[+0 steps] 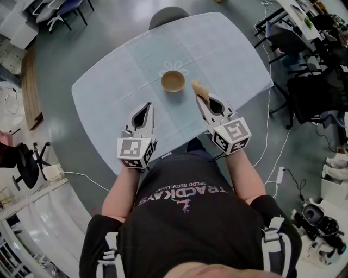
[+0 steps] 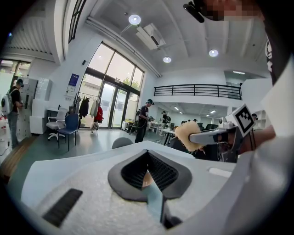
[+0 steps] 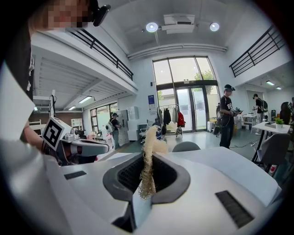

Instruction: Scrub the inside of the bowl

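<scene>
A brown bowl [image 1: 173,81] sat just above the centre of the head view, on a pale table [image 1: 109,92]. Its inside looked plain brown; nothing more could be made out at that size. Just right of the bowl, and apart from it, a tan fibrous scrubber [image 1: 199,89] stuck out of the right gripper [image 1: 204,100]. In the right gripper view the jaws were clamped on the scrubber [image 3: 148,170], whose frayed lower end hung below them, and the bowl was out of sight. The left gripper [image 1: 147,106] hovered lower left of the bowl, jaws together with nothing between them. In its own view only a brown sliver of bowl [image 2: 146,180] showed behind the jaws. A grey chair [image 1: 168,15] at the top edge was mostly hidden by the table.
</scene>
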The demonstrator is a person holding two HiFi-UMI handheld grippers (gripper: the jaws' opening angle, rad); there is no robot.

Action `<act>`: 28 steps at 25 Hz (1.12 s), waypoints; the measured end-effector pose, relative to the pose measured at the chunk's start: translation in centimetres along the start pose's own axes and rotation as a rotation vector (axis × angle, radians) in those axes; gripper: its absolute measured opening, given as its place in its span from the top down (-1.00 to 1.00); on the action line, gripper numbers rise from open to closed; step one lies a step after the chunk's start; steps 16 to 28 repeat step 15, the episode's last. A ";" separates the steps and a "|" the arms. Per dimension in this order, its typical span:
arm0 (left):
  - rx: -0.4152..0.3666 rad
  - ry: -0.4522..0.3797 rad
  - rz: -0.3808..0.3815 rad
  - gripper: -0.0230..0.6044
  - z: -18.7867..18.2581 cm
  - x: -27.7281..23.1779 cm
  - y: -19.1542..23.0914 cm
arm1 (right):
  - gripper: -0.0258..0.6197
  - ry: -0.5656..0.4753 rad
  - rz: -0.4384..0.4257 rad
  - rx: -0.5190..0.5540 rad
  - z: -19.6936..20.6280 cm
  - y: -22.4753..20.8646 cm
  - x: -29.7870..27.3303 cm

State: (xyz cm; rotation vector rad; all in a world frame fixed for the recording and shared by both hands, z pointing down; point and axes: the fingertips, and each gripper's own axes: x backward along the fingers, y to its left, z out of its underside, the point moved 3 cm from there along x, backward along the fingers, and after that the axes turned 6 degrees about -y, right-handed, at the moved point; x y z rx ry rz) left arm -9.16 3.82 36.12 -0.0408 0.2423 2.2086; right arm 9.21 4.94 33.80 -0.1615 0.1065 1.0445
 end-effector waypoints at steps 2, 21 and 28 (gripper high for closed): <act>0.001 0.003 0.003 0.88 0.0 0.0 0.1 | 0.82 0.002 -0.002 -0.001 0.0 0.1 -0.1; -0.002 0.015 0.010 0.88 0.3 -0.6 0.1 | 0.82 0.002 -0.009 -0.002 0.1 -0.4 -0.8; -0.002 0.015 0.010 0.88 0.3 -0.6 0.1 | 0.82 0.002 -0.009 -0.002 0.1 -0.4 -0.8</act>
